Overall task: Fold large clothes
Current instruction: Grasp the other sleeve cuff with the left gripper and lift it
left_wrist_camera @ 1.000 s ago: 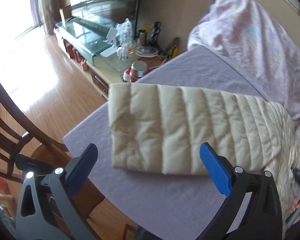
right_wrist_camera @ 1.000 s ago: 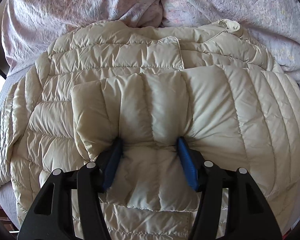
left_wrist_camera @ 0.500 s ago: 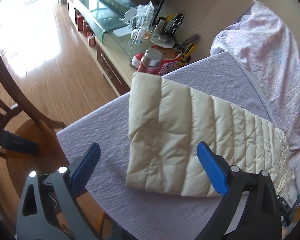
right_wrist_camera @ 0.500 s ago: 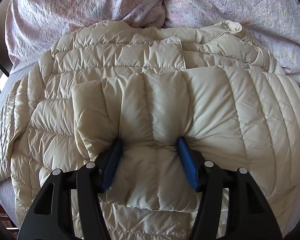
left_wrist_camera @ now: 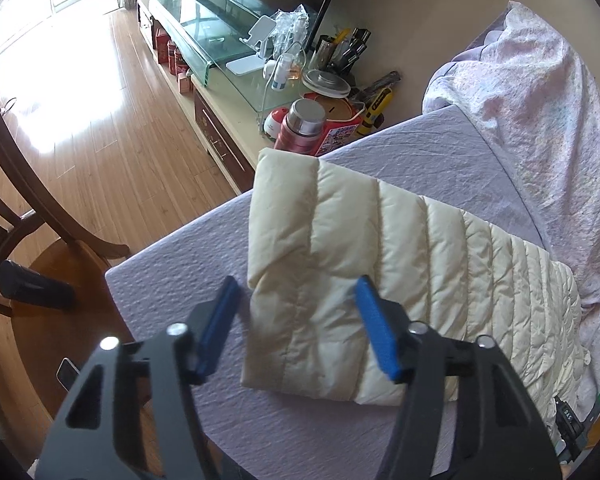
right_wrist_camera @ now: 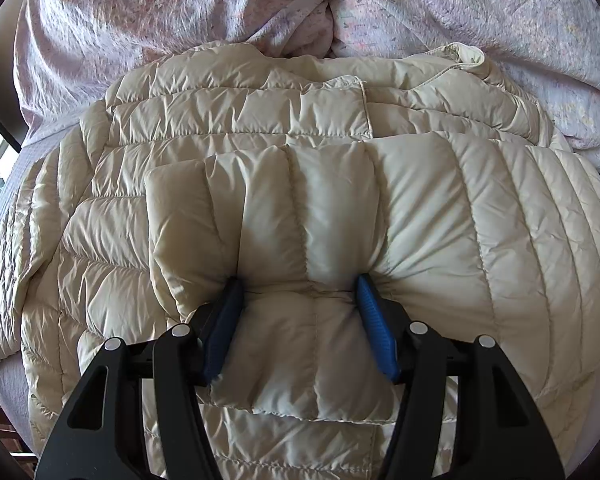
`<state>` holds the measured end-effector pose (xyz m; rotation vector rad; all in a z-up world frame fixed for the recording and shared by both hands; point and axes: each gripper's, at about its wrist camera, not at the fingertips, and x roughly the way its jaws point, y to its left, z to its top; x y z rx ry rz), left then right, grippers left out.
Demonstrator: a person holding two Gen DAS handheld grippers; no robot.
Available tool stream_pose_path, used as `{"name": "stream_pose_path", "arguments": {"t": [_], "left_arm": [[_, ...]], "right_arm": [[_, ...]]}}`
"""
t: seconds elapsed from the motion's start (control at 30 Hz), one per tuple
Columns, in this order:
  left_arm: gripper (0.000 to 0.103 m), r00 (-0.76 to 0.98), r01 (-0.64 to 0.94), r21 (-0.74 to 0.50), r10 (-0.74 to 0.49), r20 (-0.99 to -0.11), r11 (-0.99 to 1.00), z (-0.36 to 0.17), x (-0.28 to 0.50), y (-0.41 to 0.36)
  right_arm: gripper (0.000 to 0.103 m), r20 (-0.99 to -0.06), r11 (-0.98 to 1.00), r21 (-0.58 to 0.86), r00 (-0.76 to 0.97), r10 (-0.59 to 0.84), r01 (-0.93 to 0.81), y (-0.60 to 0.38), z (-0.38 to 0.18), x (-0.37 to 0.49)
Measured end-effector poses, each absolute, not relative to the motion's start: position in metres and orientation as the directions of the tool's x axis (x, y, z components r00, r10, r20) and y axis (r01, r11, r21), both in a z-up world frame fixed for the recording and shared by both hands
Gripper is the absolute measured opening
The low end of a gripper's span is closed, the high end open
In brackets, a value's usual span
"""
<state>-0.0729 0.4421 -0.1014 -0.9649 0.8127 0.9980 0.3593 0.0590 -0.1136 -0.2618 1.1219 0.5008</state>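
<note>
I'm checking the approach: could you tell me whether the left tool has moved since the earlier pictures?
Yes. The left tool has come in over the sleeve, away from the floor, and its jaws are closing around the cuff end.

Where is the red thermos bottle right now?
In the left wrist view the red thermos bottle stands on the low cabinet beside the bed, just past the cuff of the cream puffer jacket sleeve.
</note>
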Motion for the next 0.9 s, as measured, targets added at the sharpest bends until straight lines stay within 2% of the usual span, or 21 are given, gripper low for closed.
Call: {"name": "stream_pose_path", "arguments": {"t": [0.17,0.3,0.4,0.6,0.77,0.9], "left_arm": [[0.042,0.329,-0.936,-0.263,0.31,-0.892,0.234,-0.102,-0.068,0.439],[0.015,0.356,-0.926,-0.292,0.299,-0.885,0.239,-0.104,-0.065,0.437],[0.007,0.364,-0.922,-0.295,0.3,-0.882,0.251,-0.103,-0.062,0.435],[0.003,0.394,-0.906,-0.301,0.336,-0.856,0.296,-0.081,-0.051,0.426],[0.003,0.472,-0.855,-0.302,0.389,-0.791,0.421,-0.029,-0.019,0.408],[0.003,0.563,-0.784,-0.327,0.384,-0.731,0.527,0.011,0.015,0.384]], "right_arm": [[0.061,-0.905,0.858,0.049,0.341,0.255,-0.512,0.059,-0.113,0.358],[0.061,-0.903,0.855,0.05,0.344,0.259,-0.516,0.06,-0.113,0.357],[0.061,-0.903,0.855,0.05,0.342,0.26,-0.517,0.06,-0.113,0.358],[0.062,-0.906,0.852,0.068,0.325,0.271,-0.52,0.057,-0.112,0.361],[0.063,-0.904,0.847,0.134,0.285,0.317,-0.515,0.046,-0.103,0.368],[0.063,-0.882,0.84,0.19,0.287,0.373,-0.508,0.03,-0.088,0.366]]}}
